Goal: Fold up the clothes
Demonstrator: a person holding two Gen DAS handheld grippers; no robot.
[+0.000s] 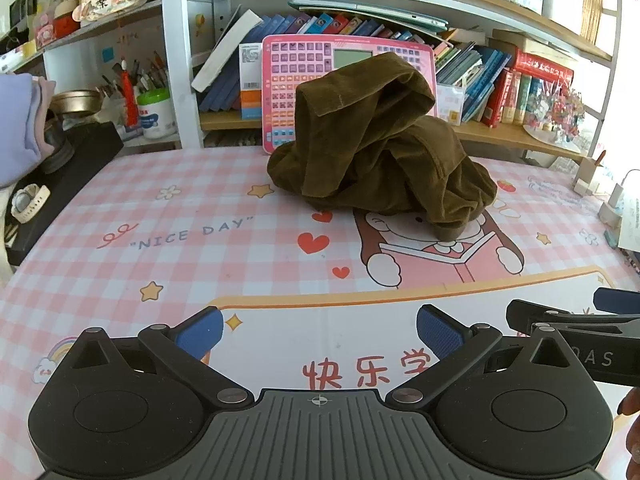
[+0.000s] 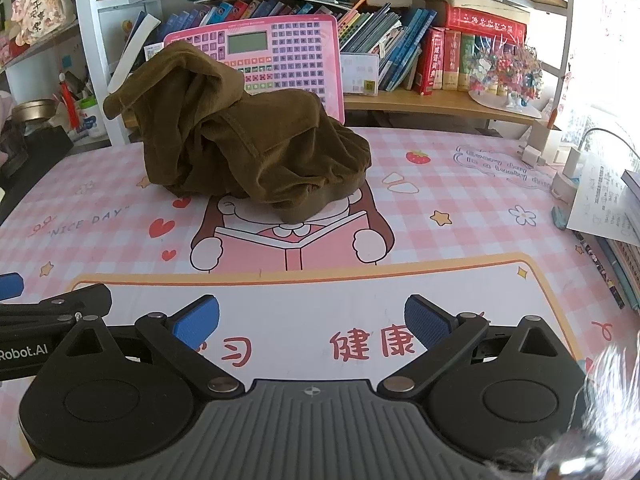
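Observation:
A crumpled olive-brown garment [image 1: 376,148] lies heaped at the back middle of the pink checked desk mat [image 1: 168,216]; the right wrist view shows the same garment [image 2: 240,148] left of centre. My left gripper [image 1: 320,336] is open over the mat's near edge, well short of the garment, with nothing between its blue pads [image 1: 200,332]. My right gripper [image 2: 312,326] is open too, empty, beside the left one. Each gripper shows at the edge of the other's view: the right gripper [image 1: 580,320], the left gripper [image 2: 48,304].
A pink toy keyboard [image 1: 288,92] leans against the bookshelf [image 1: 500,88] behind the garment. Folded lilac clothes [image 1: 20,124], a black box [image 1: 72,176] and a pen tub [image 1: 156,112] stand at left. Papers and books [image 2: 608,208], chargers [image 2: 568,164] line the right edge.

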